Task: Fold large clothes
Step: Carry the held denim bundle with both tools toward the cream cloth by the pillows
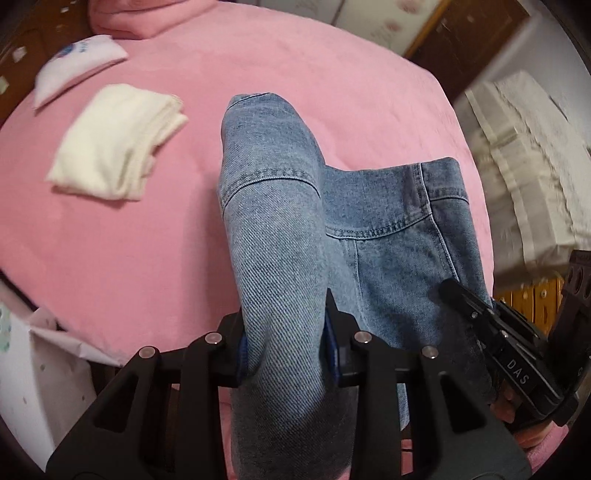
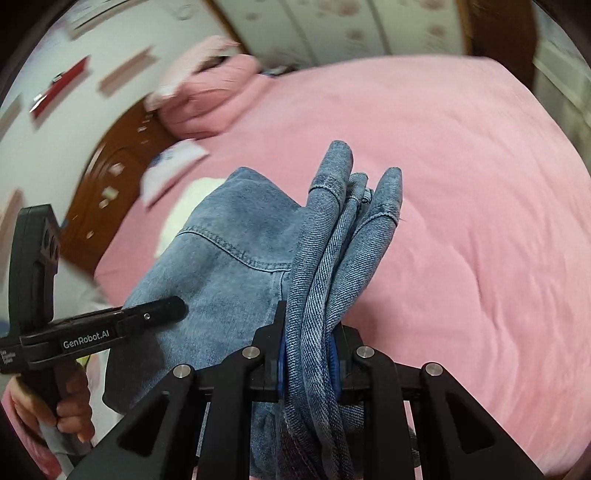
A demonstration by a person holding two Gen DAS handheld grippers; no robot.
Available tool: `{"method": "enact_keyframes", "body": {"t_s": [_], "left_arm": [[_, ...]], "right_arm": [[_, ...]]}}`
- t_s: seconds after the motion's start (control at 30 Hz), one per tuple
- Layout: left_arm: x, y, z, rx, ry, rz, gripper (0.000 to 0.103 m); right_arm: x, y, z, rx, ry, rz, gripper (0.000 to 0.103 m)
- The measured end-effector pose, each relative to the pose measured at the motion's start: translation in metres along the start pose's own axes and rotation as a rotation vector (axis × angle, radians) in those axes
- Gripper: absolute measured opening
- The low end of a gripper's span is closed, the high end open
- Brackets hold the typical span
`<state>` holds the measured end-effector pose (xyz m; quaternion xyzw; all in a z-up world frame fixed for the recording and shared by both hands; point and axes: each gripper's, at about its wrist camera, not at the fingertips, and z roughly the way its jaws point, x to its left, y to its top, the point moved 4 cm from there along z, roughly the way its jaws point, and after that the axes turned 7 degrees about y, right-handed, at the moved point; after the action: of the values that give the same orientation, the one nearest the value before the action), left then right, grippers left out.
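Denim fills the middle of both views: one blue denim garment point(image 1: 280, 229), its seams and topstitching showing, hangs bunched over a pink bed cover point(image 1: 155, 229); whether it touches the cover cannot be told. Two grippers hold it, one in each hand.

In the left wrist view, the left gripper point(image 1: 286, 345) sits at 6 o'clock, its jaws narrowly parted and clamped on a thick fold of the denim garment, blue pads pressed against the cloth on both sides. The right gripper point(image 1: 448, 290) comes in from 4 o'clock, its finger lying against the denim; the letters "DAS" can be read on its body.

In the right wrist view, the right gripper point(image 2: 306, 354) at 6 o'clock is closed nearly tight on several stacked layers of the denim garment point(image 2: 229, 266), which fan upward toward 12 o'clock as three rounded folds. The left gripper point(image 2: 166, 308) enters from 9 o'clock, marked "GenRobot.AI", with a hand point(image 2: 70, 410) around its handle at 8 o'clock.

Three other cloth items lie on the bed in the left view: one folded white cloth point(image 1: 118, 144) at 10 o'clock, one small pale pink pillow point(image 1: 77, 62) with a blurred blue print at 11 o'clock, and one folded pink quilt point(image 1: 147, 18) at 12 o'clock. A wooden headboard point(image 2: 110, 177) shows at 9 o'clock in the right view.
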<state>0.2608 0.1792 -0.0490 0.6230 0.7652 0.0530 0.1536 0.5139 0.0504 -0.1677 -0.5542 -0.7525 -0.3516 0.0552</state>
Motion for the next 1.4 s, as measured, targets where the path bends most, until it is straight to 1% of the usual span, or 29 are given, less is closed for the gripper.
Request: {"method": "enact_keyframes", "body": {"t_s": [0.1, 0.13, 0.2, 0.3, 0.4, 0.43, 0.5, 0.6, 0.67, 0.7, 0.73, 0.8, 0.9, 0.93, 0.97, 1.03, 1.07, 1.13, 1.27, 1.33, 1.4], "left_arm": [[0.022, 0.005, -0.016, 0.011, 0.008, -0.036, 0.029], [0.036, 0.009, -0.022, 0.017, 0.005, -0.049, 0.029], [0.058, 0.02, -0.021, 0.03, 0.003, -0.056, 0.029], [0.095, 0.032, -0.018, 0.041, 0.0, -0.043, 0.029], [0.144, 0.051, -0.011, 0.08, -0.012, -0.037, 0.029], [0.155, 0.052, -0.008, 0.089, -0.014, -0.036, 0.029], [0.184, 0.066, -0.003, 0.116, -0.015, -0.026, 0.029], [0.22, 0.089, 0.003, 0.135, -0.017, -0.018, 0.028], [0.249, 0.103, 0.006, 0.137, -0.015, -0.014, 0.028], [0.26, 0.111, 0.006, 0.138, -0.013, -0.009, 0.028], [0.267, 0.117, 0.006, 0.136, -0.011, -0.008, 0.028], [0.291, 0.137, 0.005, 0.122, -0.001, -0.004, 0.028], [0.315, 0.165, 0.0, 0.079, 0.02, 0.019, 0.028], [0.324, 0.176, -0.001, 0.066, 0.026, 0.014, 0.028], [0.333, 0.188, -0.001, 0.052, 0.034, 0.011, 0.028], [0.35, 0.209, -0.002, 0.026, 0.047, 0.006, 0.028], [0.358, 0.223, -0.003, 0.009, 0.058, 0.007, 0.028], [0.374, 0.249, -0.005, -0.022, 0.076, 0.013, 0.028], [0.399, 0.293, -0.009, -0.085, 0.121, 0.057, 0.028], [0.409, 0.307, -0.007, -0.112, 0.146, 0.085, 0.029], [0.421, 0.322, 0.006, -0.125, 0.165, 0.115, 0.029]], "right_arm": [[0.006, 0.004, -0.004, 0.009, 0.018, -0.06, 0.017], [0.011, 0.008, 0.003, 0.011, 0.018, -0.084, 0.017], [0.009, 0.007, 0.007, 0.017, 0.023, -0.098, 0.017], [0.013, -0.002, 0.02, 0.028, 0.033, -0.06, 0.017], [0.0, 0.007, 0.025, 0.046, 0.038, -0.015, 0.017], [0.003, 0.001, 0.023, 0.054, 0.035, -0.01, 0.017], [0.007, -0.003, 0.027, 0.067, 0.026, -0.003, 0.017], [0.013, -0.004, 0.03, 0.08, 0.016, -0.013, 0.017], [0.034, -0.005, 0.042, 0.08, 0.014, -0.021, 0.017], [0.044, -0.003, 0.052, 0.083, 0.013, -0.025, 0.017], [0.057, -0.008, 0.053, 0.084, 0.012, -0.031, 0.017], [0.082, -0.003, 0.064, 0.087, 0.017, -0.04, 0.017], [0.108, 0.024, 0.088, 0.084, 0.046, -0.025, 0.017], [0.109, 0.039, 0.096, 0.084, 0.058, -0.018, 0.017], [0.112, 0.047, 0.104, 0.081, 0.071, -0.014, 0.017], [0.127, 0.086, 0.129, 0.077, 0.091, -0.02, 0.017], [0.134, 0.097, 0.139, 0.074, 0.101, -0.025, 0.017], [0.138, 0.132, 0.157, 0.064, 0.117, -0.034, 0.017], [0.156, 0.181, 0.188, 0.034, 0.14, -0.059, 0.017], [0.166, 0.207, 0.219, 0.018, 0.146, -0.067, 0.017], [0.167, 0.211, 0.232, 0.011, 0.151, -0.06, 0.017]]}}
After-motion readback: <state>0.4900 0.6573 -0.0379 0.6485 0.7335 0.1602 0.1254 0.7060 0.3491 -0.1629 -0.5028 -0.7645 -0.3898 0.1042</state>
